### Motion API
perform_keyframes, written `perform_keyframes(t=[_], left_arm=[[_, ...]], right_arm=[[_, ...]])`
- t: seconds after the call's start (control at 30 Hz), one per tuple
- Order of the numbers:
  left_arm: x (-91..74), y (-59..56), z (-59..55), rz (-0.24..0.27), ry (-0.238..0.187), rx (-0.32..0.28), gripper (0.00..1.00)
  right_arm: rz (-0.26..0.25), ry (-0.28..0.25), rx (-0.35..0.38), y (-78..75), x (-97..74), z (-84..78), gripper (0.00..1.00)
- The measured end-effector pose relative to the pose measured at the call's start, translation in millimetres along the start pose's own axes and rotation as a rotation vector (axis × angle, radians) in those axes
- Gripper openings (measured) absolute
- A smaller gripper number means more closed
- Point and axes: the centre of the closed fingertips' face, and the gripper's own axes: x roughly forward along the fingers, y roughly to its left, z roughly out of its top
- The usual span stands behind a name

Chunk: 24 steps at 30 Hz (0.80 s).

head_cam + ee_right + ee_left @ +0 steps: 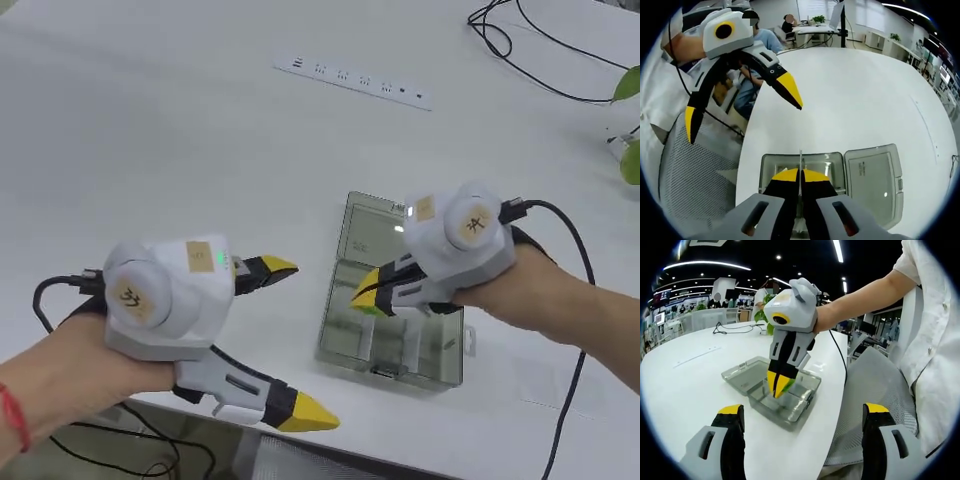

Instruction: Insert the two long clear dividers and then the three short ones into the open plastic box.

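The open clear plastic box [425, 352] lies near the table's front edge, its lid [368, 222] folded back flat. My right gripper [366, 293] hovers over the box's tray, shut on a thin clear divider [800, 156] seen edge-on, which points down into the tray [774, 169]. In the left gripper view the right gripper [778, 388] hangs tip-down over the box [796, 407]. My left gripper [290, 342] stands wide open to the left of the box, holding nothing. The left gripper [742, 117] is also in the right gripper view, above the table edge.
A white power strip [352, 80] lies at the back of the white table [180, 130]. Black cables [530, 55] and plant leaves [630, 90] sit at the back right. A grey mesh chair [875, 375] stands just off the table's front edge.
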Motion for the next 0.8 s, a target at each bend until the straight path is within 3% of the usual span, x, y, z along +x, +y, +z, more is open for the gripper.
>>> perform_keyframes(t=[0.6,0.8], left_arm=[[1.1,-1.0,0.5,-0.005,0.001,0.002,1.0],[0.5,-0.5,0.7,-0.004,0.0,0.003,1.0]], right_arm=[[-0.014,0.135,-0.045,2.0,14.7,-10.4,0.02],[-0.014,0.143,-0.042,1.3,15.3,-11.8,0.03]])
